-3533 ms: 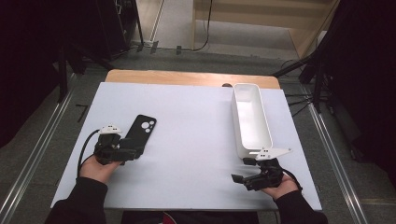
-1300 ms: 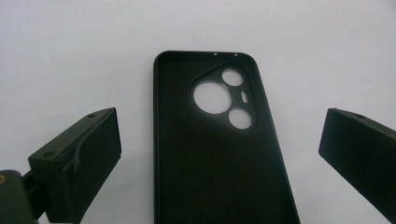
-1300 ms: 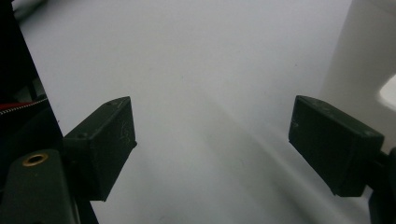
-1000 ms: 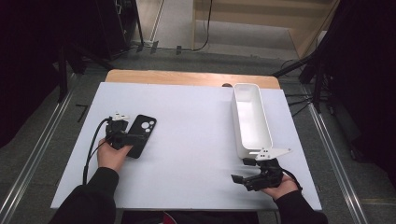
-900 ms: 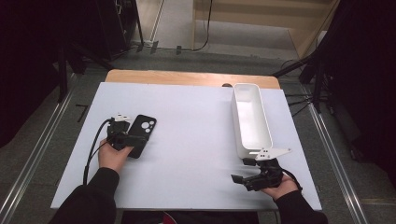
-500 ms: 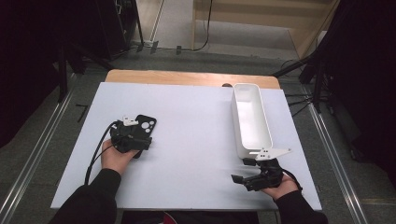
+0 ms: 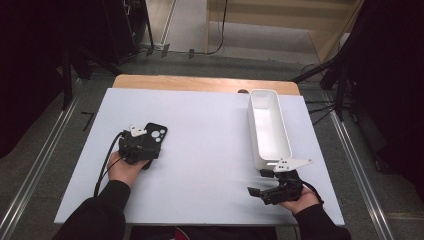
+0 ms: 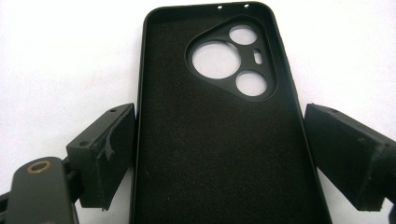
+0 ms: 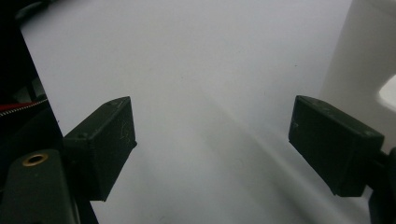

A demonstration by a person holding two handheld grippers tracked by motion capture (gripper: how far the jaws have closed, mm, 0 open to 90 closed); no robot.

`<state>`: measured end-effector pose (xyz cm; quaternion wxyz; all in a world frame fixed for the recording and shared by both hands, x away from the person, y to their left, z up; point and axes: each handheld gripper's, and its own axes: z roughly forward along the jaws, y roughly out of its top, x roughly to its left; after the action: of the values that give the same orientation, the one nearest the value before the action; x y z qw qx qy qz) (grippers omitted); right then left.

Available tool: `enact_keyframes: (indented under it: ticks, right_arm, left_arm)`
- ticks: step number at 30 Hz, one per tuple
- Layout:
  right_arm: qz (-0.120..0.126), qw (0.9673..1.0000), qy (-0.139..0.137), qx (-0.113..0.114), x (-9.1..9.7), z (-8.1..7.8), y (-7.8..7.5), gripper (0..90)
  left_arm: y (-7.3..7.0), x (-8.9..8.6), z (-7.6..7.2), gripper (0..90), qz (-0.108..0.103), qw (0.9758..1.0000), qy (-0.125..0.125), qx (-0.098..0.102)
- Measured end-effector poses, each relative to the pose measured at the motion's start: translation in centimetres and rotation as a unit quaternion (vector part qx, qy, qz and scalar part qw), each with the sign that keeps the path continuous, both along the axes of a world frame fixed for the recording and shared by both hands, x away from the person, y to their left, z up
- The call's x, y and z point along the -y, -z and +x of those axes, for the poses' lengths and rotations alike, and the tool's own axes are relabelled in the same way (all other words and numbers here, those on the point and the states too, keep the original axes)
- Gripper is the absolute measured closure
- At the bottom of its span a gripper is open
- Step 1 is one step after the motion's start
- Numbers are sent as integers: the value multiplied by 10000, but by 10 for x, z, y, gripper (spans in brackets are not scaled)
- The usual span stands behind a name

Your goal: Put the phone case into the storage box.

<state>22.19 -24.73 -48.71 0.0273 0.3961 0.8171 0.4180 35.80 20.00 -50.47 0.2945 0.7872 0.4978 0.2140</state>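
Closing left gripper (image 8: pixel 219 158) jaws around black phone case (image 8: pixel 215 126), not yet clamped; we keep edges centred. Right gripper (image 9: pixel 212 140) apart, idle.

- Phone case (image 8: pixel 210 154): matt black, with a soft, felt-like inner lining and a smooth camera surround.
- Tabletop (image 7: pixel 200 125): smooth, matt white sheet; bare wood shows along its far edge.
- Bin (image 7: pixel 270 127): smooth white plastic, slightly glossy.

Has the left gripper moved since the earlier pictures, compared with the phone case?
Yes. The left gripper has gone forward and right, over the phone case, which lay ahead of it before. Its jaws, just closing, now flank the case.
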Motion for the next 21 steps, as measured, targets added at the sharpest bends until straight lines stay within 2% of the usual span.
enact_keyframes:
  ticks: [8, 10, 16, 21]
  right_arm:
    - [5, 10000, -12, -1, 0, 0, 0, 131]
    - [4, 10000, -4, 2, 0, 0, 0, 131]
    - [14, 10000, -12, 14, 0, 0, 0, 131]
    - [19, 10000, -10, 21, 0, -1, 0, 131]
  left_arm:
    - [-2, -3, 2, 123, -83, 9999, 33, -78]
    - [-3, -4, 3, 124, -140, 9998, 47, -113]
    - [-7, -11, 4, 127, -484, 9985, 113, -240]
    - [-10, -9, 3, 127, -541, 9981, 199, -238]
